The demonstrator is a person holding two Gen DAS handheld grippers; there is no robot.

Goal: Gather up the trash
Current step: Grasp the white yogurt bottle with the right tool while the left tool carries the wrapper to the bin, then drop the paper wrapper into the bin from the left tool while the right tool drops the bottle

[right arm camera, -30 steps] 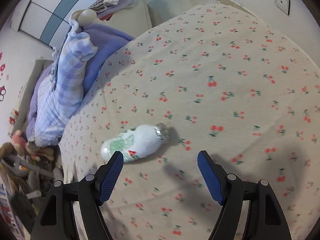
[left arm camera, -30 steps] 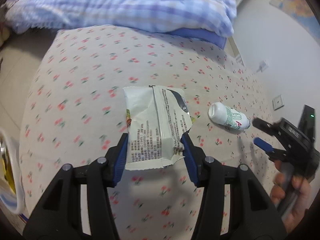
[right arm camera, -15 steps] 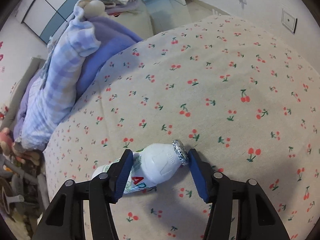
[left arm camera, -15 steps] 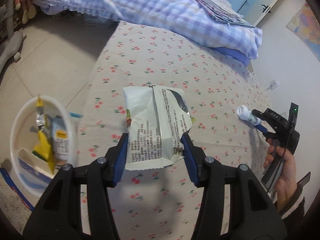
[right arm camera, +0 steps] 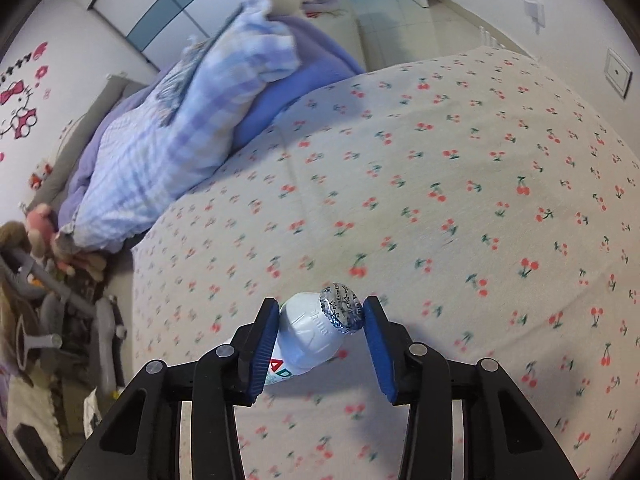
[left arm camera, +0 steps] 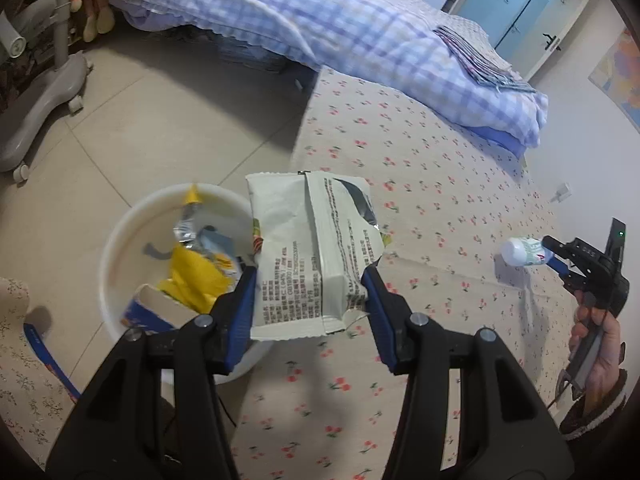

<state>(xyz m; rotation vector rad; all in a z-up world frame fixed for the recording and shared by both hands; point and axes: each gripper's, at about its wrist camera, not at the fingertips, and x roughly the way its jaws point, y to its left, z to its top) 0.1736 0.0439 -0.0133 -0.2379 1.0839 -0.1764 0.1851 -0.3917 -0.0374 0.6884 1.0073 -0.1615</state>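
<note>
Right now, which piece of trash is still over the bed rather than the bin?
The small white bottle, between the right jaws; the wrapper hangs by the bin.

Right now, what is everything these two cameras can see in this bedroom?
White printed snack wrapper: one, between the left gripper's pads, beside the bin.
Small white plastic bottle with foil cap: one, between the right gripper's pads.
Round white plastic bin: one, on the floor by the bed, holding yellow and blue wrappers.
Cherry-print bedsheet: one, beige with red cherries.
Blue checked quilt: one, rolled along the bed.
Grey chair base: one, on the tiled floor.
Left gripper: black, blue pads, clamped on the wrapper.
Right gripper: black, blue pads, closing on the bottle.
Hand: one, holding the right gripper.
</note>
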